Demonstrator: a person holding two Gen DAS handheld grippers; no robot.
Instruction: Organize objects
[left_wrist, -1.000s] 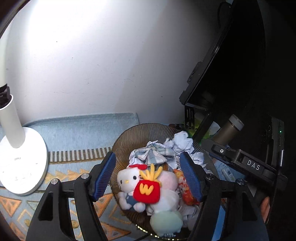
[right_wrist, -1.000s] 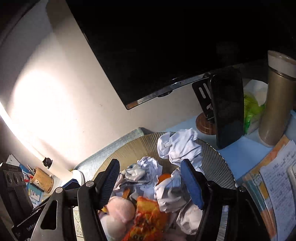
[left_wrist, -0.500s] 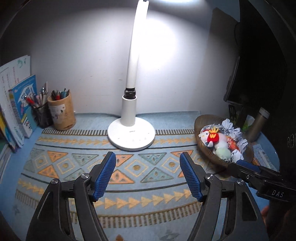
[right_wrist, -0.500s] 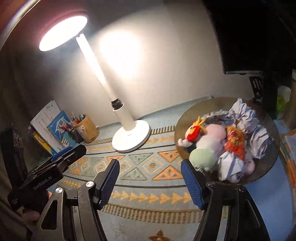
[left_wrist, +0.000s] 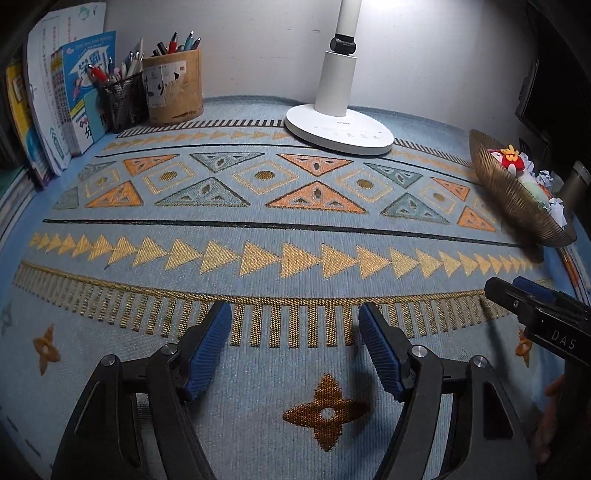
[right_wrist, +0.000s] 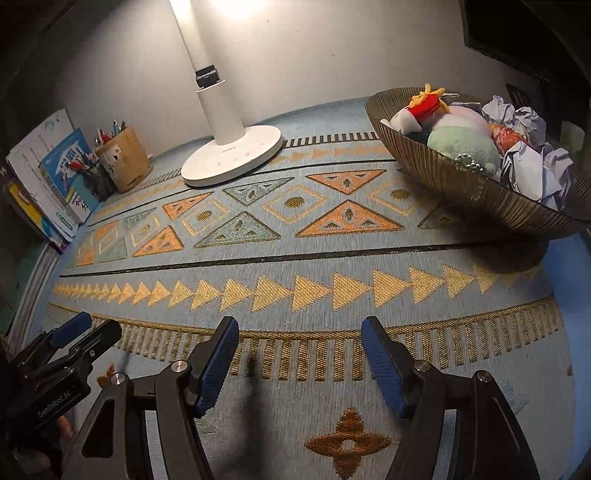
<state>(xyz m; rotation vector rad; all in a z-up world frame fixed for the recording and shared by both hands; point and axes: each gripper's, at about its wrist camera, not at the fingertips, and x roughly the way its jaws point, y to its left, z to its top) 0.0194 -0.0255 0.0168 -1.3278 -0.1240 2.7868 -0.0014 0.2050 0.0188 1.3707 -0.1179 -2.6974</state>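
Note:
A ribbed brown bowl (right_wrist: 454, 181) stands at the right of the patterned blue mat (right_wrist: 295, 258). It holds a white plush with red fries (right_wrist: 417, 110), a pale green plush (right_wrist: 461, 146), an orange packet (right_wrist: 506, 136) and several crumpled paper balls (right_wrist: 528, 166). In the left wrist view the bowl (left_wrist: 509, 192) sits at the far right. My left gripper (left_wrist: 295, 321) hangs open over the mat's near edge with nothing between its blue pads. My right gripper (right_wrist: 299, 332) is open too, empty, low over the same fringe pattern. Each gripper shows at the side of the other's view.
A white desk lamp base (left_wrist: 340, 125) stands at the back middle. A tan pen cup (left_wrist: 173, 88) and a black mesh pen holder (left_wrist: 122, 99) stand at the back left beside upright books (left_wrist: 62, 103). A dark monitor (right_wrist: 524, 33) and a flask (left_wrist: 576, 181) are at the right.
Both grippers have pulled back from over the bowl and sunk toward the mat's near edge. The bowl now lies far off to the right. Jaws stay equally apart.

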